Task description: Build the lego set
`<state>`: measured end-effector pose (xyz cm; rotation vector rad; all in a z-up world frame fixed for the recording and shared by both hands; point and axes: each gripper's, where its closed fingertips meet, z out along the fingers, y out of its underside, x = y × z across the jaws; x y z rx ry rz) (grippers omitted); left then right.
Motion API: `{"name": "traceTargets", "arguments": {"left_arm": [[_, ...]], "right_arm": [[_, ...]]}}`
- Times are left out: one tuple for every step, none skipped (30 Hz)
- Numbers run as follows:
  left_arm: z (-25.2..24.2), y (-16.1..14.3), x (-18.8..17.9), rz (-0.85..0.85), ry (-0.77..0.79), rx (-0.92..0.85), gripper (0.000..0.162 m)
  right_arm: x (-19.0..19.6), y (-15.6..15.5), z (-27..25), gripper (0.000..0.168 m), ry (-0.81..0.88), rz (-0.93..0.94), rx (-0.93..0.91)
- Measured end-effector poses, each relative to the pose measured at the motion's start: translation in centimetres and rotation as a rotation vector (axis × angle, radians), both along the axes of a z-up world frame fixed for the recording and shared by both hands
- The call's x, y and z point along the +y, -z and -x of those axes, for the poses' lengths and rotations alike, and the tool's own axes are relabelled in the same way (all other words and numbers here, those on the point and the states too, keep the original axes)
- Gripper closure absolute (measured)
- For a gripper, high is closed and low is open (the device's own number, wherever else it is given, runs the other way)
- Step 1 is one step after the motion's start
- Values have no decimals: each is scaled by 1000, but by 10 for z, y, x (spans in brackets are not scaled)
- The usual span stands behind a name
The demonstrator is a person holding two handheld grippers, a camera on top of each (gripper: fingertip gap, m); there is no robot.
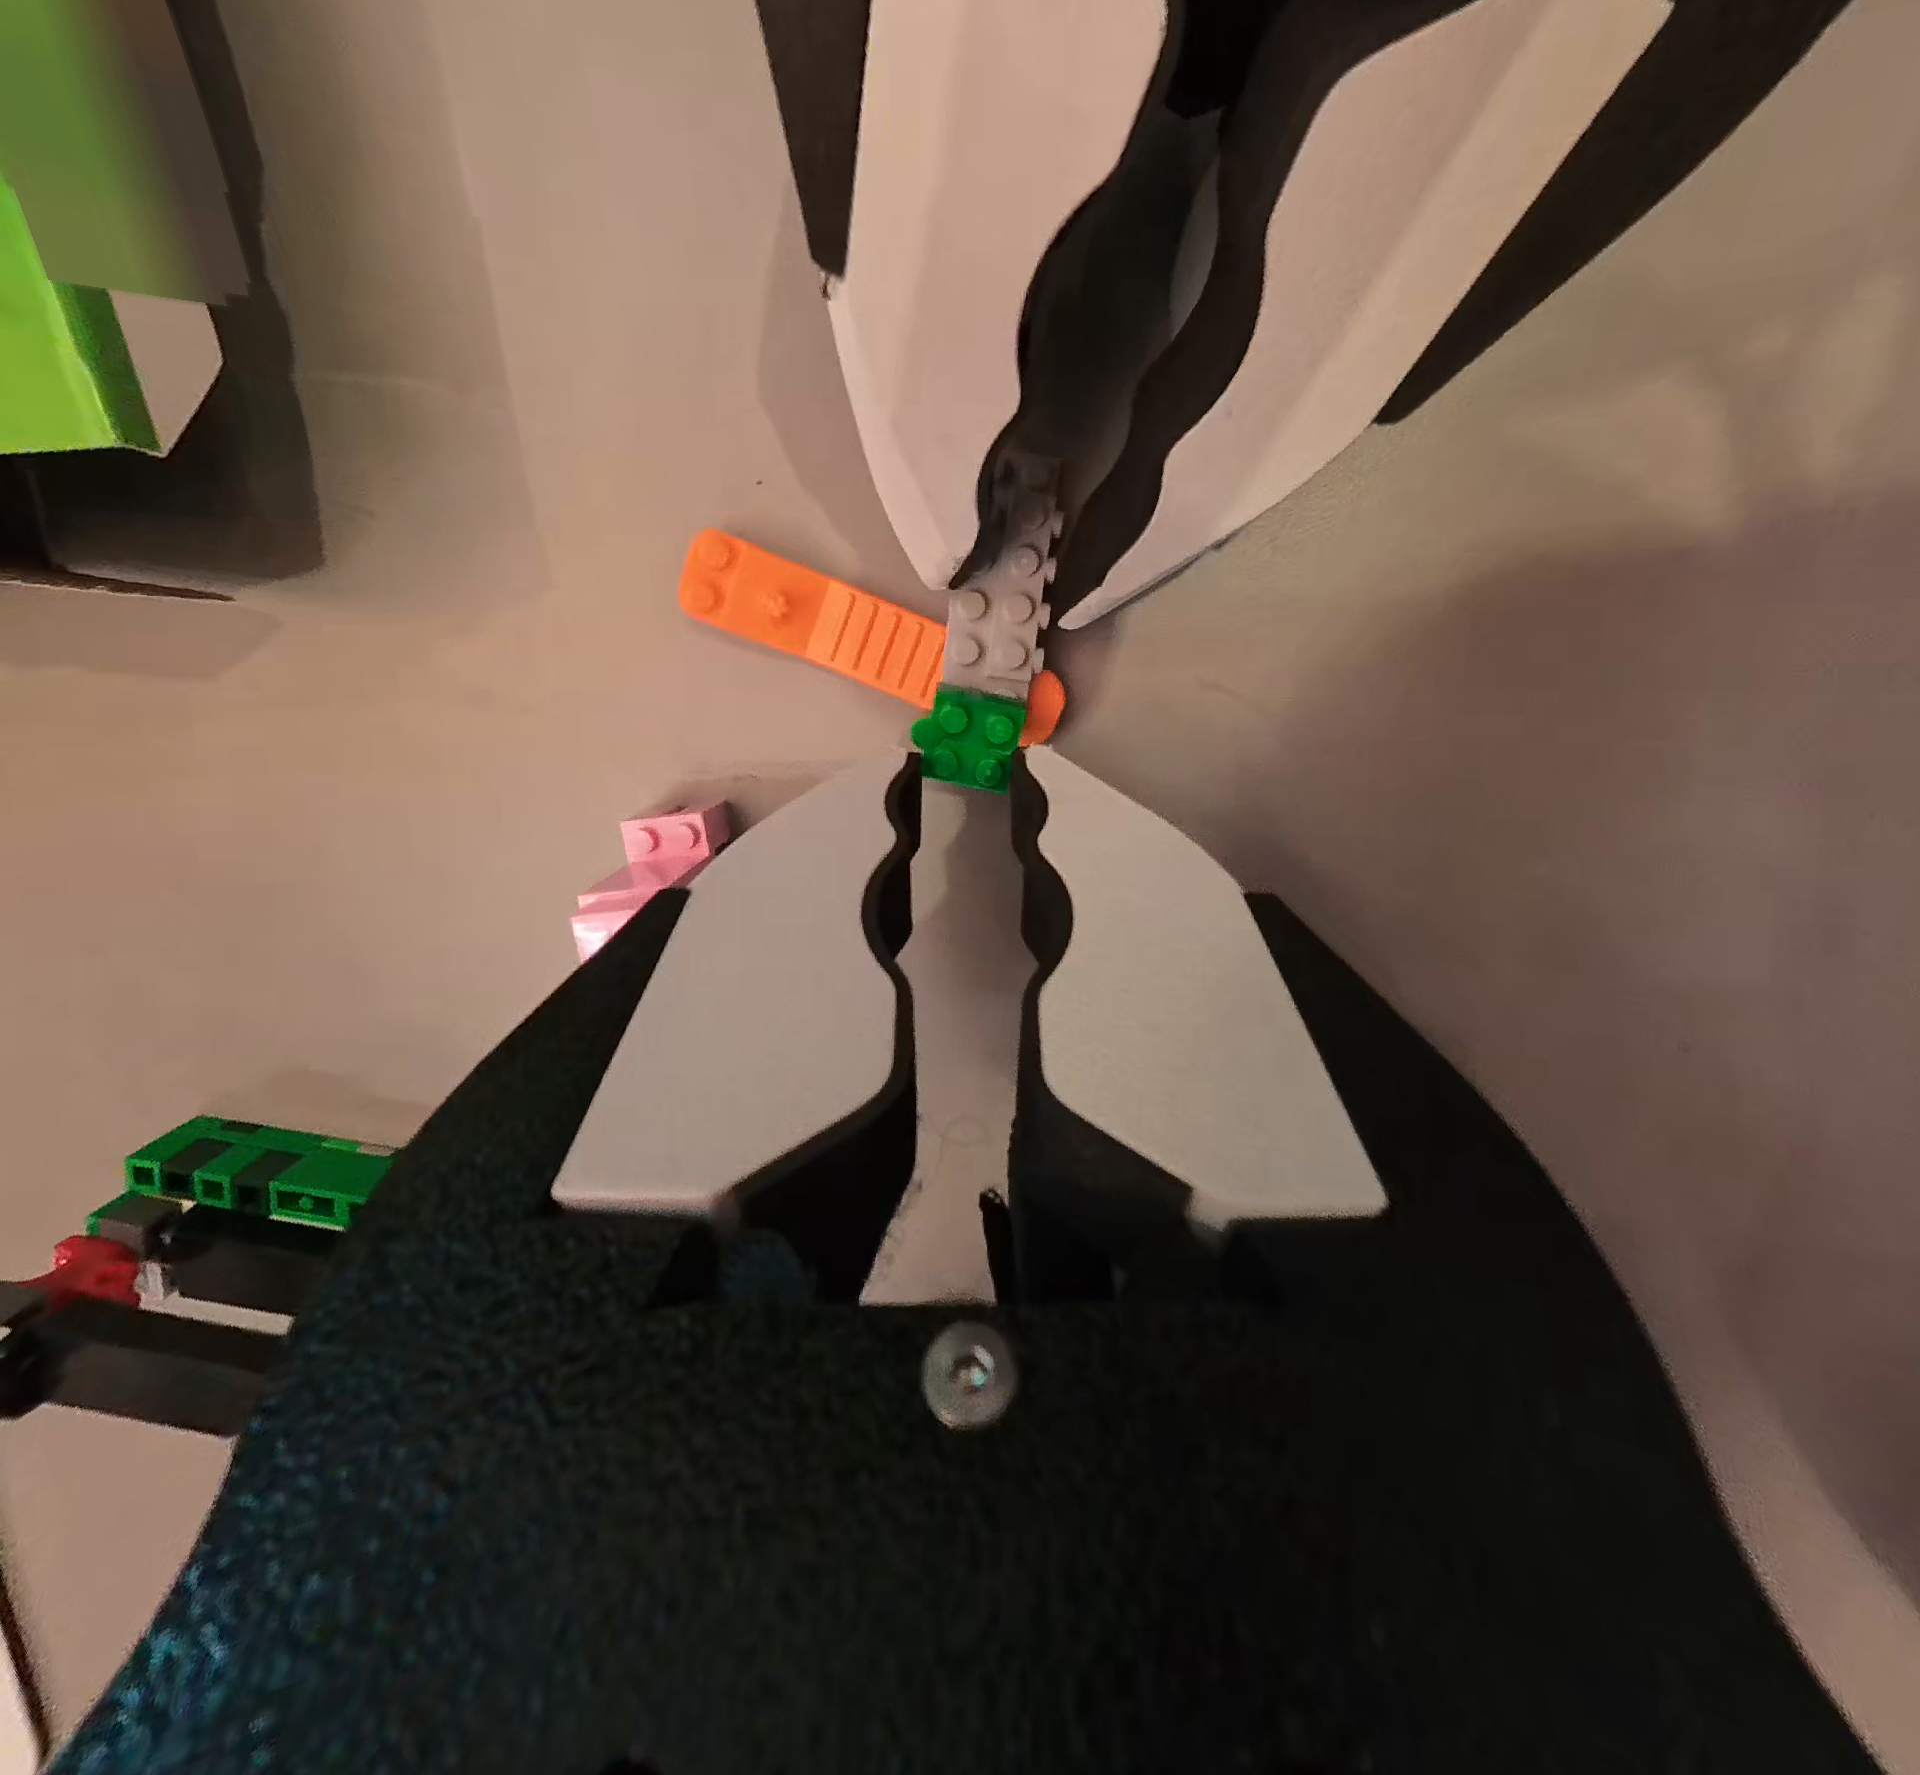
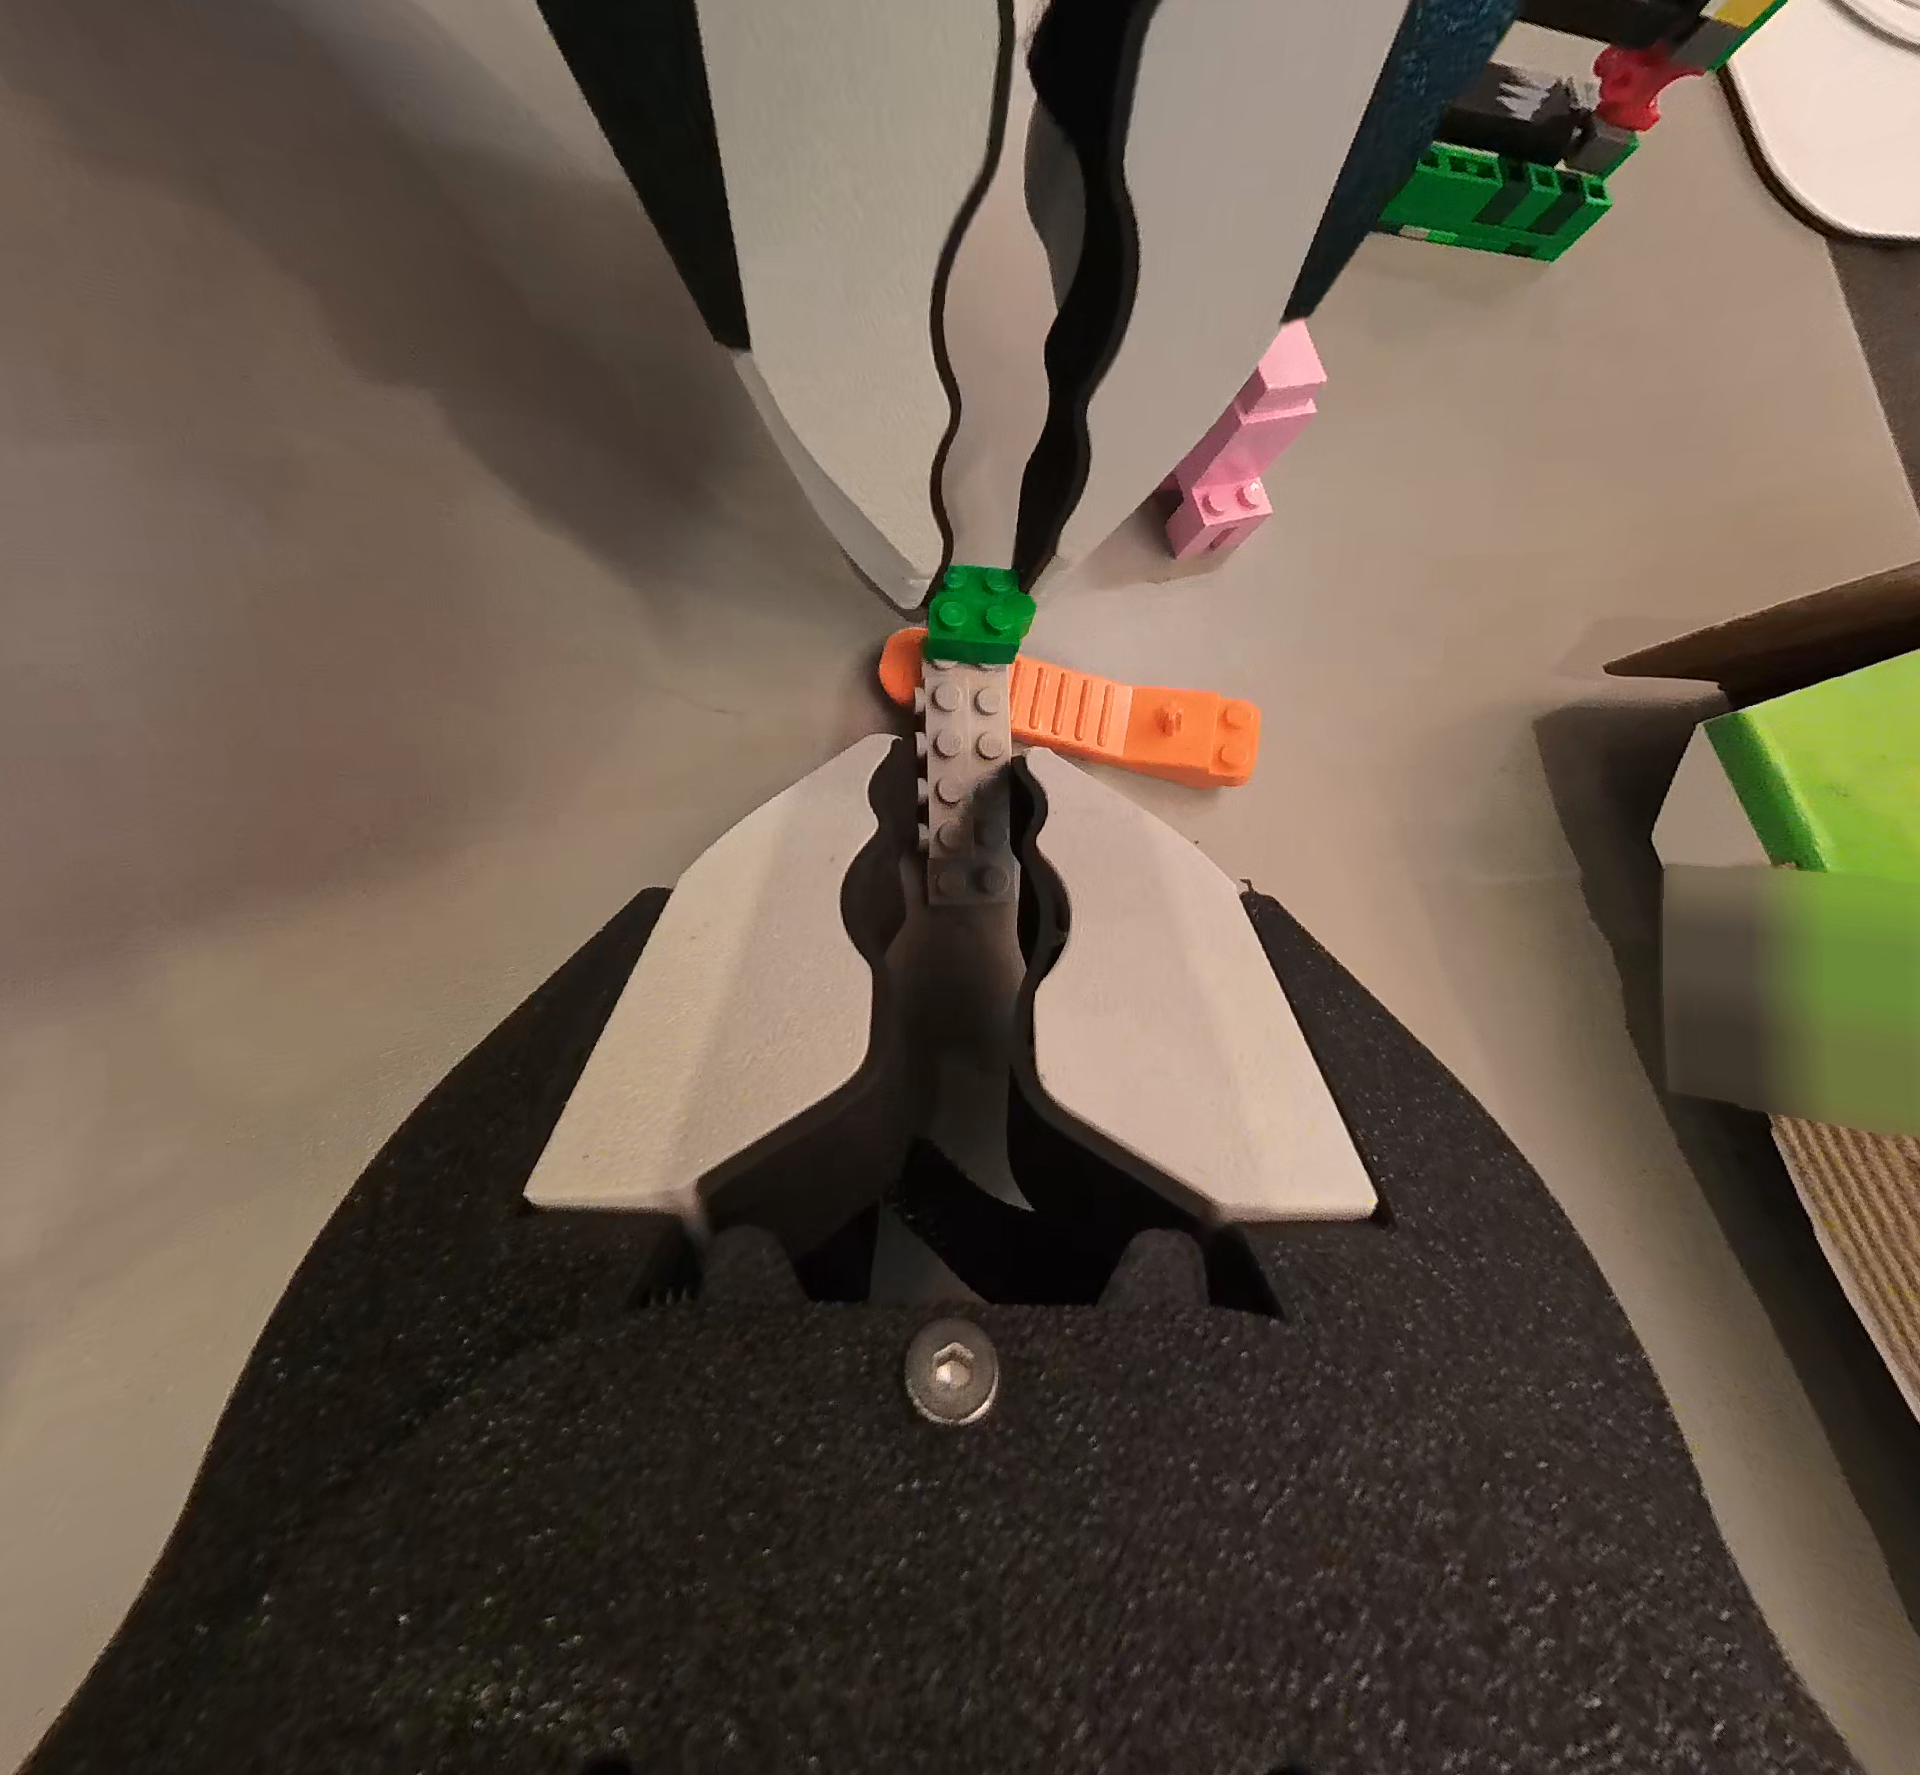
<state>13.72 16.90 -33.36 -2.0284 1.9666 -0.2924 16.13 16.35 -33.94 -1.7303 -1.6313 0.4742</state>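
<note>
The long grey studded plate's near end is hidden between the right gripper's closed jaws; its small green plate is clamped by the left gripper, above an orange plastic brick separator on the pale desk. A pink brick figure lies near.

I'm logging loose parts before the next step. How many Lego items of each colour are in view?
Green: 2, the small green plate in the left claw and the green build.
Grey: 1, the grey plate in the right claw.
Orange: 1, the orange tool.
Pink: 1, the pink figure.
Total: 5.
</note>
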Motion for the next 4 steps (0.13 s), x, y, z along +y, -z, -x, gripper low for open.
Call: {"name": "traceTargets", "arguments": {"left_arm": [[-1, 0, -1, 9, 0, 2, 146], [-1, 0, -1, 17, -1, 6, 146], [-1, 1, -2, 21, -2, 12, 146], [-1, 1, -2, 23, -4, 19, 146]], "right_arm": [[0, 0, 0, 151, 1, -1, -2], [0, 0, 0, 151, 1, -2, -3], [0, 0, 0, 151, 2, -4, -5], [0, 0, 0, 151, 3, -4, -5]]}}
